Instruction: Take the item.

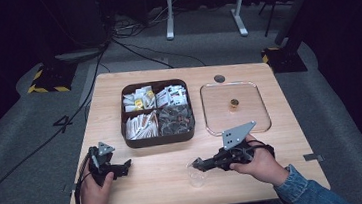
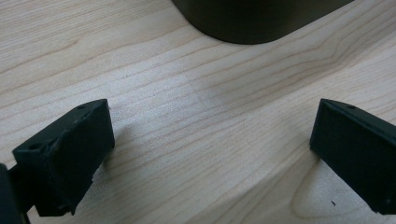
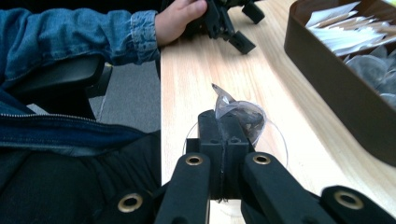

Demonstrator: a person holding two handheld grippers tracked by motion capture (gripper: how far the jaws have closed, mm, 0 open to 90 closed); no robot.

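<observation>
A clear plastic cup (image 1: 196, 177) stands near the table's front edge, in the middle. My right gripper (image 1: 198, 164) hovers just over its rim, shut on a small clear sachet (image 3: 239, 108) that pokes up beyond the closed jaws, above the cup (image 3: 279, 148). At the front left my left gripper (image 1: 120, 168) rests low on the wood, open with nothing between its fingers. In the left gripper view it (image 2: 210, 149) shows bare table between the jaws. A dark brown divided box (image 1: 160, 140) holds several packets and sachets.
A clear shallow tray (image 1: 267, 120) lies right of the brown box, with a small gold-brown object (image 1: 234, 103) in it. The box's corner (image 2: 252, 18) is just ahead of my left gripper. A denim sleeve (image 3: 70, 37) and the table's front edge lie close by.
</observation>
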